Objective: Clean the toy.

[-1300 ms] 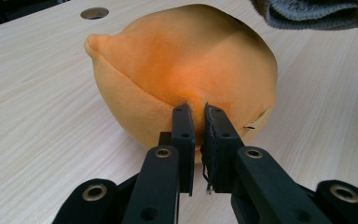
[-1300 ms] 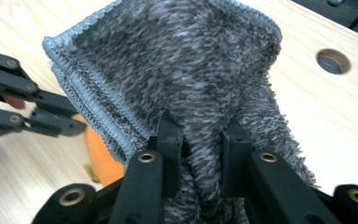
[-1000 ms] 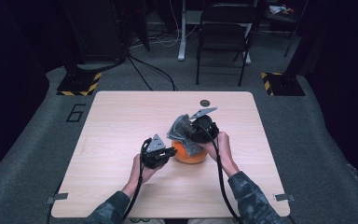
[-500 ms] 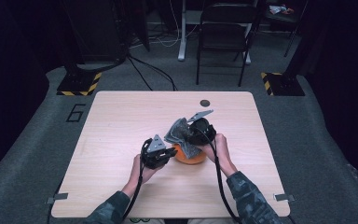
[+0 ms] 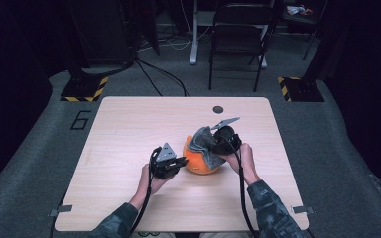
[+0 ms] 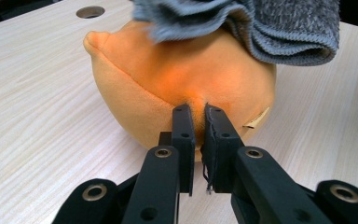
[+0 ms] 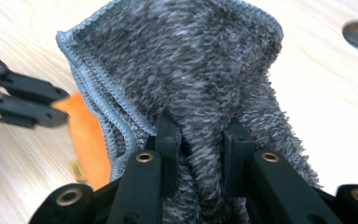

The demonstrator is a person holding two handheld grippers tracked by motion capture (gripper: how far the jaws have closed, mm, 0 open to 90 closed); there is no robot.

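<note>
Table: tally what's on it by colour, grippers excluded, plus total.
Orange: 1, plush ball
Grey: 1, fuzzy cloth draped over the ball
Total: 2

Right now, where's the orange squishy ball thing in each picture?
High view: orange plush ball at table centre, between the grippers.
Left gripper view: plush straight ahead, pinched by the jaws.
Right gripper view: orange sliver left of the jaws.
Shared landmark: grey cloth draped on top.

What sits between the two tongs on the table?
An orange plush ball, with a grey towel draped over it, as the high view shows. The left tongs pinch it; the right tongs hold the towel.
</note>
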